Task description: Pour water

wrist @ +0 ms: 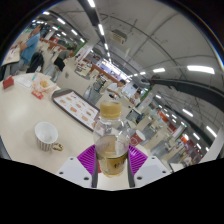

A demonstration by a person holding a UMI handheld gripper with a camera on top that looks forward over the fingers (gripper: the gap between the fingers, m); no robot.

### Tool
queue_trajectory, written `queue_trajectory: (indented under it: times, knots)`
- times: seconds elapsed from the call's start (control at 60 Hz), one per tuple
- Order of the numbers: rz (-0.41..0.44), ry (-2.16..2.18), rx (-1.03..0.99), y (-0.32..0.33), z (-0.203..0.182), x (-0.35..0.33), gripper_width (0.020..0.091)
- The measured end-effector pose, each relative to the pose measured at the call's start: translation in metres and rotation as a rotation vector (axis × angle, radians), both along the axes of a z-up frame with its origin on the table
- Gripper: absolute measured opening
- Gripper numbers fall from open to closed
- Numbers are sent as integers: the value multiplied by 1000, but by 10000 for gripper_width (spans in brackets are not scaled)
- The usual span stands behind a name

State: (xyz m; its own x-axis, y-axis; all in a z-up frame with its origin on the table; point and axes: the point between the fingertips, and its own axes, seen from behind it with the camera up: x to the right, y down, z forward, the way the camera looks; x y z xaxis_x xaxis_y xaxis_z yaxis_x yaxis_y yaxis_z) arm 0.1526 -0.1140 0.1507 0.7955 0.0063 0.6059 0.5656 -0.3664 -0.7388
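Note:
A clear plastic bottle (111, 135) holding yellowish liquid stands upright between my fingers, its white cap toward the ceiling. My gripper (111, 160) is shut on the bottle, with both purple pads (88, 156) pressed against its lower sides. A white cup (47, 135) with a dark inside sits on the pale table (30, 110), to the left of the bottle and a little ahead of my left finger.
A flat tray or placemat (75, 105) with small items lies on the table beyond the cup. People (35, 45) stand at the far left. More tables and chairs (165, 125) fill the hall to the right, under long ceiling lights.

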Motion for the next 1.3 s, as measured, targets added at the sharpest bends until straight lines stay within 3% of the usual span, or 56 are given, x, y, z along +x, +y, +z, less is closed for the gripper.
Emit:
queue_trajectory:
  times: [0.133, 0.4, 0.55, 0.683, 0.9, 1.15, 1.3]
  knots:
    - [47, -412, -21, 34, 21, -4, 412]
    - [279, -1205, -52, 69, 2, -62, 413]
    - [363, -1445, -89, 78, -20, -69, 412]
    - [413, -1495, -64, 71, -16, -82, 410]
    - [396, -1255, -96, 62, -9, -76, 411]
    - [332, -431, -58, 67, 31, -86, 412]
    - [249, 15, -60, 70, 30, -59, 413]
